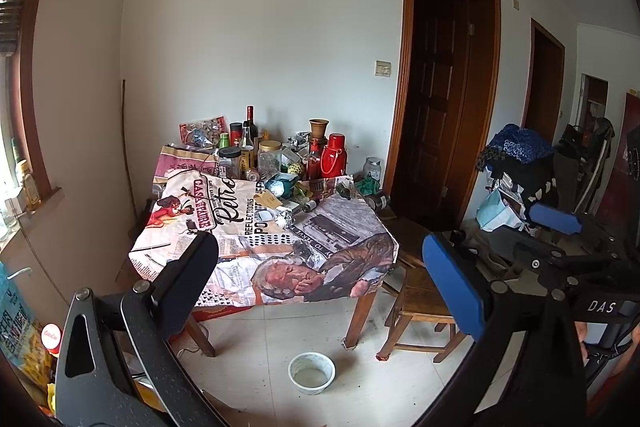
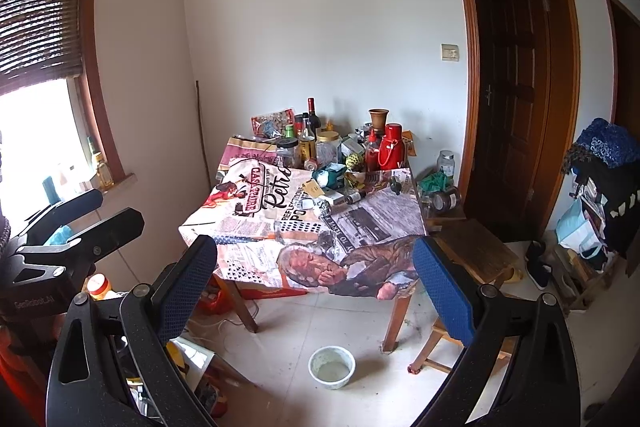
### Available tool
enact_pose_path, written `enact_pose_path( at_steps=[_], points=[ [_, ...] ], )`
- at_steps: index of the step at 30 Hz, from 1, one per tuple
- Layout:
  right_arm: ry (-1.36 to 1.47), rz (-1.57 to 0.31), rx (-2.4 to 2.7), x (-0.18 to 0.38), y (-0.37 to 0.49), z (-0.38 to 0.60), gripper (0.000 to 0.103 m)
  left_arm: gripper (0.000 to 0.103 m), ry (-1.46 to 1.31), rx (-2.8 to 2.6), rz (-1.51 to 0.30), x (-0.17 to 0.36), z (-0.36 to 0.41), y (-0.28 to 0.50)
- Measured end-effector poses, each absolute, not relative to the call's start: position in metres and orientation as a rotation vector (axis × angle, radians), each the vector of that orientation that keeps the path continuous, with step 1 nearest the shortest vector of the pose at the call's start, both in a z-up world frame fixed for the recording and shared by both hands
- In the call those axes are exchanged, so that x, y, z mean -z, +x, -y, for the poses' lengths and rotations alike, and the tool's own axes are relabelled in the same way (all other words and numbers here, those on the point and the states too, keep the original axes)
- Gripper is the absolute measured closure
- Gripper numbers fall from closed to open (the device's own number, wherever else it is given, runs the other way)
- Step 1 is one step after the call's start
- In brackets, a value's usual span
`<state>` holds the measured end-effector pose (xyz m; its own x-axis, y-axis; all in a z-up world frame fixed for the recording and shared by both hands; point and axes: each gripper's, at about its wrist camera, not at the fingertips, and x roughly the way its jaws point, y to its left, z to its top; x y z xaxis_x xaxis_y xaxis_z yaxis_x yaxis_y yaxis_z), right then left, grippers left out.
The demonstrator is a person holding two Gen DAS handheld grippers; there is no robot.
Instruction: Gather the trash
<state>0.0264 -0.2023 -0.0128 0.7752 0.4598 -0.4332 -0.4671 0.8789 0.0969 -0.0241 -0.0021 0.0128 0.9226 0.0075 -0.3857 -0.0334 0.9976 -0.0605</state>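
Both grippers hang in the air well short of the table (image 2: 400, 227), each spread wide and holding nothing. The left gripper (image 1: 320, 275) frames the near half of the printed cloth (image 1: 224, 211); the right gripper (image 2: 316, 279) does the same from a little further right, and it also shows in the left wrist view at the right edge, its blue pads parted.

The trash sits on the table — a crumpled foil ball (image 1: 285, 218) near the middle, a flattened foil piece (image 1: 310, 254) closer to the near edge, and a blue-green wrapper (image 1: 282, 185) just behind the ball. Jars, bottles and a red flask (image 1: 334, 155) crowd the far side against the wall.

On the floor in front of the table stands a white bowl (image 2: 332, 367), beside a wooden stool (image 2: 476, 251). A dark door (image 2: 516, 87) stands to the right.
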Motion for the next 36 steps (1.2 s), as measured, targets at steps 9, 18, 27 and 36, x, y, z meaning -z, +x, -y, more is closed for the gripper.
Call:
enact_pose_path(
  at_steps=[9,18,27,36],
  points=[
    [-0.016,-0.463,-0.502,0.0135,0.0267,0.201,0.005,0.0,-0.067,-0.021,-0.396,-0.0102,0.0026,-0.0246],
    [-0.017,-0.463,-0.498,0.0128,0.0283,0.1993,0.005,0.0,-0.066,-0.02,-0.396,-0.0085,0.0027,-0.0239],
    [-0.018,-0.465,-0.499,0.0134,0.0301,0.198,0.005,0.0,-0.07,-0.021,-0.401,-0.0066,0.0042,-0.0219],
    [-0.018,-0.464,-0.501,0.0139,0.0322,0.1947,0.005,0.0,-0.071,-0.026,-0.401,-0.005,0.0036,-0.0199]
  ],
)
